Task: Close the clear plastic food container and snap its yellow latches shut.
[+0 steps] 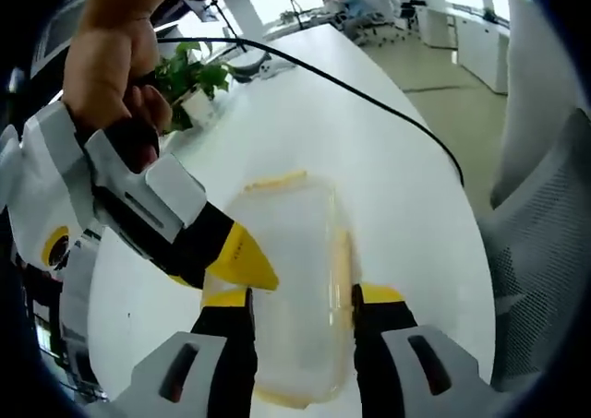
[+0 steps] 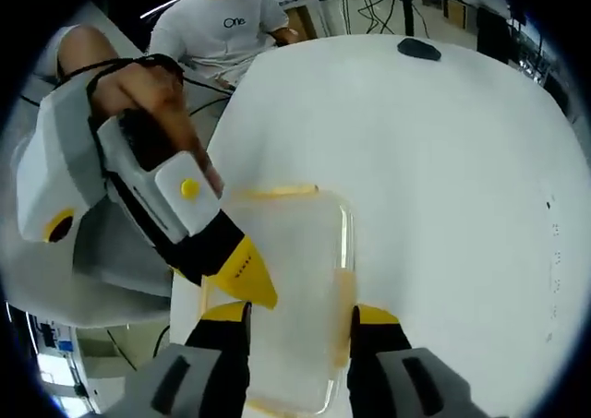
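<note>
Container flat on the white table, both grippers at it

Container (image 1: 295, 289) lies on the white table (image 1: 388, 160), near its edge, clear with a lid on top and yellow latches along its sides; one latch (image 1: 274, 182) shows at the far end, another (image 1: 343, 261) down the long side. In the left gripper view the left gripper (image 1: 302, 300) has its jaws spread to either side of the container's near end, nothing pinched. The right gripper (image 1: 242, 261) comes in from the left with a hand (image 1: 111, 58) on it, its yellow tip resting at the container's edge; I cannot tell whether its jaws are together there.

In the right gripper view the right gripper (image 2: 300, 318) also stands spread over the container (image 2: 286, 280), while the left gripper (image 2: 242, 275) reaches in at the left edge.

Writing: a person's white shirt (image 2: 226, 26) carries a small dark logo, too blurred to read.

Around: a black cable (image 1: 369, 100) crosses the table, a potted plant (image 1: 189, 77) sits at the far side, a dark object (image 2: 420, 49) lies well apart, and a grey mesh chair (image 1: 545, 243) stands beside the table
</note>
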Demonstrator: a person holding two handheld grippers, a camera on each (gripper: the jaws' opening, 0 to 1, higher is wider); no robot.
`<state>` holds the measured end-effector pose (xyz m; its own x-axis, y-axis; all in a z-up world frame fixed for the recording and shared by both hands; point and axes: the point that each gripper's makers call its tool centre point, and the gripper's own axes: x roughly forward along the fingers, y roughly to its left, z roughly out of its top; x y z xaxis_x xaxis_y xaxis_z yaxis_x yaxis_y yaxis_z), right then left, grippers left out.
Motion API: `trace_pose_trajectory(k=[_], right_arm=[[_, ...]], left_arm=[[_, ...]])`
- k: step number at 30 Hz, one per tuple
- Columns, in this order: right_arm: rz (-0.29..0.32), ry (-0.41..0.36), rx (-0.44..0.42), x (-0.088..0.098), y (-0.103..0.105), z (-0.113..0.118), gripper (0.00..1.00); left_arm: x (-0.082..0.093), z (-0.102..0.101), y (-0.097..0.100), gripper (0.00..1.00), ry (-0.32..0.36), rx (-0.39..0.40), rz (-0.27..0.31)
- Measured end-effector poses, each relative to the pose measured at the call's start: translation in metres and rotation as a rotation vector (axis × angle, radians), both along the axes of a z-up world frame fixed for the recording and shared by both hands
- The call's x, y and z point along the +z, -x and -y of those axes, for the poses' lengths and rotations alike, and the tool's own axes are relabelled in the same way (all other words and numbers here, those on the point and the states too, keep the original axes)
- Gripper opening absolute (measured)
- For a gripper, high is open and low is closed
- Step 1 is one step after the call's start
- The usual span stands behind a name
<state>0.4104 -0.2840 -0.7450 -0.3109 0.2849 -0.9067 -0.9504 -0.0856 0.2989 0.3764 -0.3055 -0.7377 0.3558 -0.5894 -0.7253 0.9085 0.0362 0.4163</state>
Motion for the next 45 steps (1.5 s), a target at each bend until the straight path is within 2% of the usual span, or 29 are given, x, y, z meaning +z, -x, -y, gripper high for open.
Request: trace_pose_trajectory(k=[2, 12, 19, 21, 23, 25, 28, 29, 30, 32, 35, 37, 39, 40, 45], right_arm=[[0.005, 0.0, 0.004, -0.001, -0.002, 0.0, 0.41], [-0.004, -0.029, -0.026, 0.001, -0.004, -0.001, 0.42], [0.012, -0.083, -0.071, 0.005, 0.0, 0.001, 0.43], [0.041, -0.104, -0.073, 0.007, 0.0, 0.0, 0.42], [0.061, -0.115, -0.079, 0.01, 0.0, 0.002, 0.42], [0.079, -0.165, -0.097, 0.017, 0.0, -0.002, 0.43], [0.107, -0.184, -0.094, 0.022, 0.001, 0.0, 0.42], [0.12, -0.184, -0.085, 0.023, 0.002, 0.002, 0.43], [0.146, -0.181, -0.079, 0.023, 0.001, 0.003, 0.45], [0.156, -0.181, -0.091, 0.023, 0.001, 0.006, 0.54], [0.155, -0.187, -0.084, 0.025, 0.007, 0.012, 0.51], [0.159, -0.183, -0.087, 0.025, 0.01, 0.015, 0.54], [0.159, -0.181, -0.098, 0.027, 0.012, 0.016, 0.55], [0.153, -0.197, -0.11, 0.029, 0.014, 0.013, 0.55], [0.167, -0.204, -0.131, 0.029, 0.02, 0.015, 0.69]], left_arm=[[0.0, -0.003, 0.003, 0.36, -0.013, 0.029, -0.01], [0.002, -0.005, 0.006, 0.38, -0.009, 0.005, -0.026], [0.004, -0.006, 0.014, 0.39, -0.001, -0.051, -0.063], [0.006, -0.005, 0.014, 0.38, 0.013, -0.05, -0.091], [0.01, 0.0, 0.019, 0.36, 0.074, -0.028, -0.171], [0.02, 0.001, 0.014, 0.36, 0.136, -0.011, -0.193], [0.023, -0.004, 0.006, 0.41, 0.136, 0.011, -0.215], [0.022, -0.005, 0.007, 0.43, 0.148, 0.021, -0.252], [0.022, -0.007, 0.003, 0.44, 0.144, 0.026, -0.254], [0.021, -0.014, -0.001, 0.43, 0.124, 0.026, -0.252], [0.023, -0.023, -0.004, 0.46, 0.108, 0.019, -0.26], [0.023, -0.029, -0.007, 0.5, 0.085, 0.01, -0.258], [0.025, -0.033, -0.01, 0.51, 0.089, 0.016, -0.28], [0.027, -0.033, -0.01, 0.51, 0.109, 0.023, -0.31], [0.024, -0.039, -0.011, 0.6, 0.066, -0.006, -0.314]])
